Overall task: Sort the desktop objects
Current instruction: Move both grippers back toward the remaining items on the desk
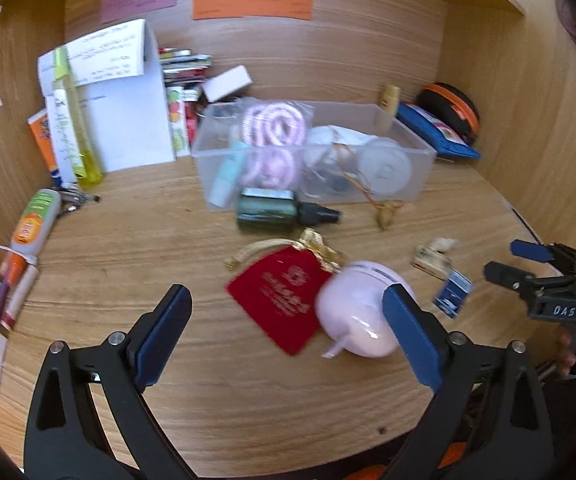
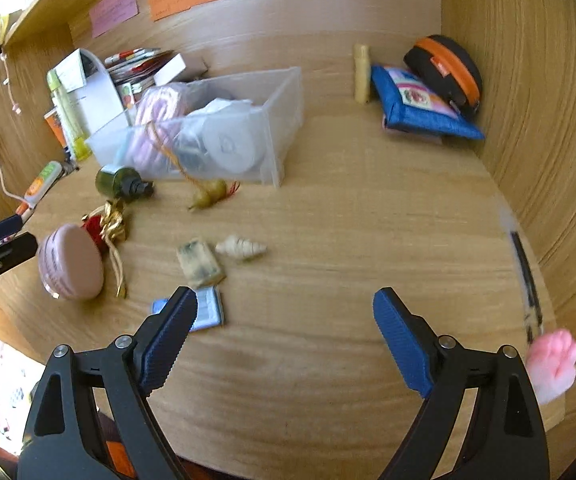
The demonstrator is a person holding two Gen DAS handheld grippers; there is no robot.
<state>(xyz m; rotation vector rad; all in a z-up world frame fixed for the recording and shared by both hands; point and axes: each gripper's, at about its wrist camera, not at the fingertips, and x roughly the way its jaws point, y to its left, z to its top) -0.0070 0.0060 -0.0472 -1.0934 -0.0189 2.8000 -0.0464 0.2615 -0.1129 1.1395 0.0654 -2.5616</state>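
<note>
My left gripper (image 1: 288, 312) is open above the desk. A red velvet pouch (image 1: 283, 300) with gold ties lies between its fingers, and a pink round case (image 1: 362, 308) sits by the right finger. A clear plastic bin (image 1: 312, 156) behind holds pink coiled items and a white disc. A dark green bottle (image 1: 275, 210) lies in front of the bin. My right gripper (image 2: 283, 312) is open and empty over bare wood. A small blue box (image 2: 207, 308) lies by its left finger, with a worn packet (image 2: 199, 264) and a shell (image 2: 241, 247) beyond.
Papers and a yellow bottle (image 1: 73, 120) stand at the back left, with tubes and pens (image 1: 31, 224) along the left wall. A blue pouch (image 2: 420, 108) and a black and orange case (image 2: 444, 68) sit at the back right. A pen with a pink paw top (image 2: 552, 360) lies at the right.
</note>
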